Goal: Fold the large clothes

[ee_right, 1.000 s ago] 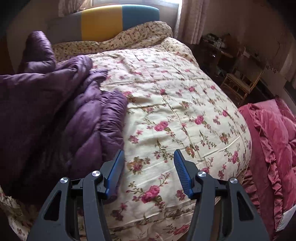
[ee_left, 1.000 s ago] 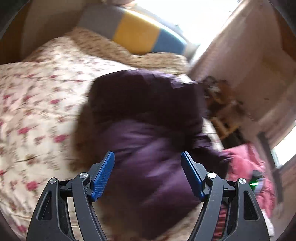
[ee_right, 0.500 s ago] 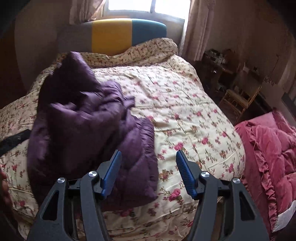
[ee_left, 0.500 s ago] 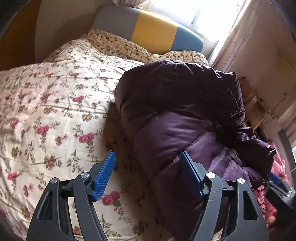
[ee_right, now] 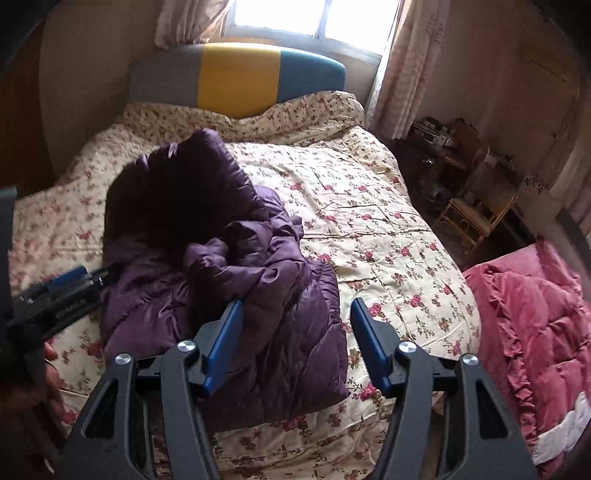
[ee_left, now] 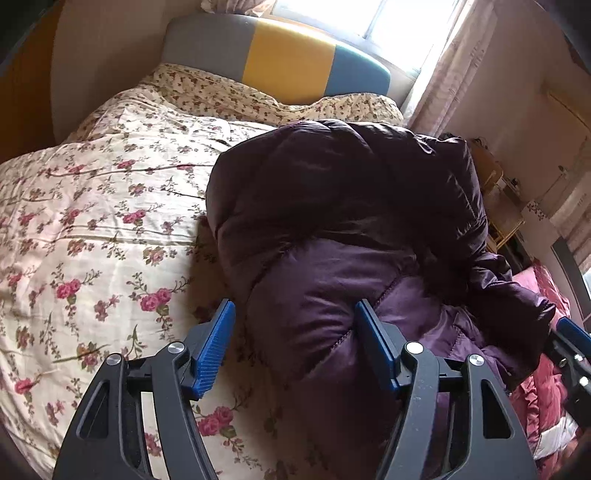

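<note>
Right now your left gripper (ee_left: 293, 345) is spread wide with nothing between its blue pads (ee_left: 214, 347), hanging just over the near left edge of the purple down jacket (ee_left: 343, 229). Your right gripper (ee_right: 295, 341) is likewise parted and pinching nothing, poised over the jacket's near right corner. That jacket lies bunched in a puffy heap on the near half of the floral duvet (ee_right: 369, 229), its dark lining showing at the far end. Beyond it a grey, yellow and blue headboard (ee_right: 236, 75) stands under a bright window (ee_right: 310, 18). Off the bed's right side sit a pink ruffled quilt (ee_right: 528, 314) and a wicker chair (ee_right: 476, 218).
</note>
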Motion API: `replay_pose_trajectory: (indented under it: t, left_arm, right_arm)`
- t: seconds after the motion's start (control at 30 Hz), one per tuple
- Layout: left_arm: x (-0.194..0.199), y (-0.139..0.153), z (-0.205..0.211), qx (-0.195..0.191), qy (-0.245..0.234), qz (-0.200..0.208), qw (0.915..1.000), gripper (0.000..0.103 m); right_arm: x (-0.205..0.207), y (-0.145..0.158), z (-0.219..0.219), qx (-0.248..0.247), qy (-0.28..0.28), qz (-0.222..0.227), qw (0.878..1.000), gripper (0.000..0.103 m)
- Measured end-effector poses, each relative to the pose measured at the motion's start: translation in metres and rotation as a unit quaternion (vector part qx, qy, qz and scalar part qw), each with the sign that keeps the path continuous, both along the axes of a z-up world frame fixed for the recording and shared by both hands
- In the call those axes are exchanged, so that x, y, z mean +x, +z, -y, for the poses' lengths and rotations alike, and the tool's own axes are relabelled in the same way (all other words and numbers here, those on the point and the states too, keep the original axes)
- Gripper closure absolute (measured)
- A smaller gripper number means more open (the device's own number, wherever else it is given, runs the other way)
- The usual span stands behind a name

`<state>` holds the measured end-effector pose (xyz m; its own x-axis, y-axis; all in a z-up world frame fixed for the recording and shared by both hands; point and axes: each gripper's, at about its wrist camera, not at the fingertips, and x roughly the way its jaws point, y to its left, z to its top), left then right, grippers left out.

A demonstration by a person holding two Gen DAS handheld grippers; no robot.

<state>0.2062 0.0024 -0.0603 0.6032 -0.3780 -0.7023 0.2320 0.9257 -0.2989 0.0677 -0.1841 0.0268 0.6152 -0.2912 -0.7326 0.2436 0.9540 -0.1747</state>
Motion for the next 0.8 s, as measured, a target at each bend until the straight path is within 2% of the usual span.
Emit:
replay_pose_trajectory:
  t: [0.07,0.23,0.3,0.4,0.43,0.5,0.63,0.67,0.7,0.77,0.8]
  left_arm:
    - [0.001,0.0,0.001,0.002,-0.005,0.002,1.0,0.036]
    - [0.002,0.0,0.0,-0.002,-0.015,0.002,0.9999,0.036]
    - [0.003,0.0,-0.001,-0.003,-0.017,0.002,0.9999,0.036]
    - [0.003,-0.001,-0.002,-0.006,-0.019,0.003,0.9998,0.036]
    - [0.003,-0.001,-0.003,-0.008,-0.021,0.003,0.9998,0.036]
    - [0.004,-0.001,-0.005,-0.011,-0.022,0.003,0.9997,0.036]
    - [0.004,-0.002,-0.007,-0.015,-0.026,0.005,0.9995,0.036]
    - [0.004,-0.002,-0.008,-0.014,-0.027,0.006,0.9995,0.036]
    - [0.004,-0.002,-0.009,-0.013,-0.029,0.008,0.9995,0.036]
    - [0.003,-0.002,-0.01,-0.012,-0.033,0.009,0.9993,0.036]
    - [0.003,-0.003,-0.01,-0.011,-0.035,0.011,0.9993,0.036]
  right_arm:
    - [-0.001,0.0,-0.005,-0.008,-0.003,-0.002,1.0,0.047]
    - [-0.01,0.014,-0.017,-0.044,0.001,0.017,0.999,0.041]
    - [-0.013,0.02,-0.027,-0.078,0.01,0.025,0.997,0.035]
    - [-0.016,0.026,-0.043,-0.119,0.024,0.029,0.992,0.034]
    - [-0.016,0.025,-0.051,-0.139,0.035,0.025,0.989,0.032]
    - [-0.014,0.02,-0.056,-0.136,0.046,0.014,0.99,0.03]
    - [0.004,-0.017,-0.065,-0.153,0.063,-0.042,0.985,0.031]
    - [0.01,-0.03,-0.063,-0.144,0.063,-0.061,0.986,0.037]
    - [0.015,-0.04,-0.06,-0.136,0.061,-0.072,0.986,0.049]
    - [0.022,-0.054,-0.055,-0.123,0.057,-0.084,0.987,0.06]
    - [0.025,-0.06,-0.05,-0.118,0.054,-0.088,0.988,0.072]
